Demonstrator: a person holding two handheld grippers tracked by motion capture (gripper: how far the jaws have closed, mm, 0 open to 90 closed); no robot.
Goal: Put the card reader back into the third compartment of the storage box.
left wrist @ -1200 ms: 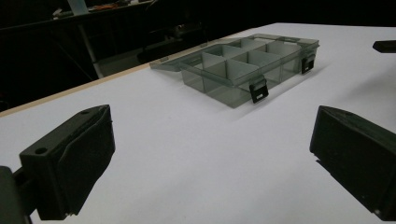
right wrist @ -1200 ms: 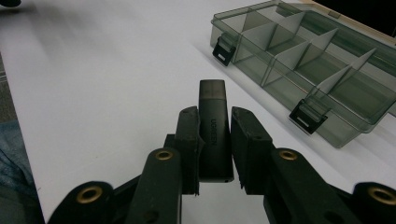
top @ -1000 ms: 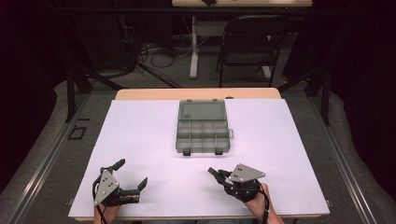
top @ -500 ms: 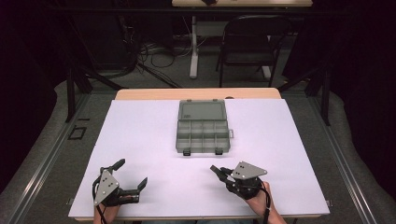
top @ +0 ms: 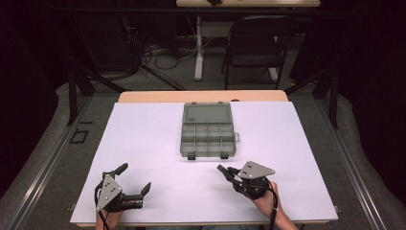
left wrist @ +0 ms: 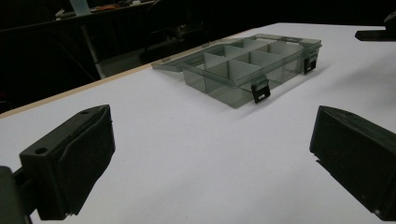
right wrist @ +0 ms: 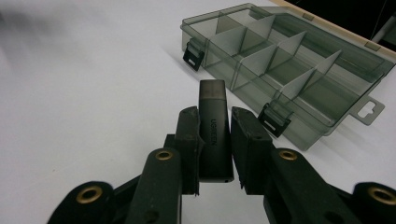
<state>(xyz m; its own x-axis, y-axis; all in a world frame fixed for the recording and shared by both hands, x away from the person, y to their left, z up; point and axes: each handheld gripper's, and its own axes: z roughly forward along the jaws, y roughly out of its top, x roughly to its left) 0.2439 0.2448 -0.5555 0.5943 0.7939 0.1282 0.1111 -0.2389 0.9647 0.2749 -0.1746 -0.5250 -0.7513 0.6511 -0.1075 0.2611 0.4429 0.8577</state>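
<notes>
From the high view, we see the right gripper (top: 224,170) near the front edge of the table (top: 143,143), pointing up-left toward the organiser box (top: 208,140), which lies open just ahead with its lid flat behind it; this hand is clearly the nearer of the 2. The left gripper (top: 135,179) rests well apart at the front-left, jaws spread and empty.

In the left gripper view, its 2 jaws stand wide with bare table between them, the box ahead and to the right.

In the right gripper view, the jaws are clamped on a dark adapter stick (right wrist: 214,126) (lettered on its face), its long axis aimed at the box's near compartments.

Against the earlier frame, the right gripper has crept slightly toward the box; the left is unchanged.
</notes>
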